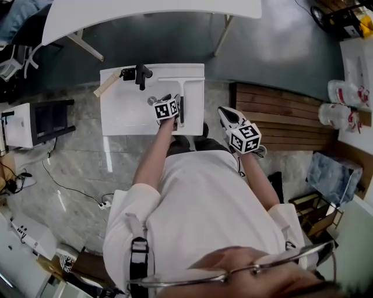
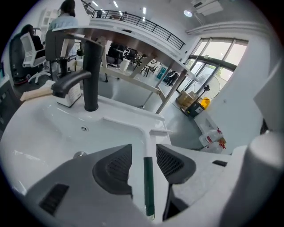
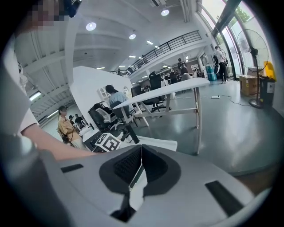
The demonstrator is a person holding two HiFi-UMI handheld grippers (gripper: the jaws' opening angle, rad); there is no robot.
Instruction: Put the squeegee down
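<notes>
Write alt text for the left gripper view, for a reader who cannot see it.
The left hand-held gripper holds its jaws open over a squeegee that lies on a white sink. The squeegee's green handle sits between the jaws, untouched. A black faucet stands behind at the sink's far edge.

A long white table (image 1: 145,14) is standing on the shiny grey floor (image 1: 274,41), and round ceiling lights (image 3: 91,26) are glowing overhead.
</notes>
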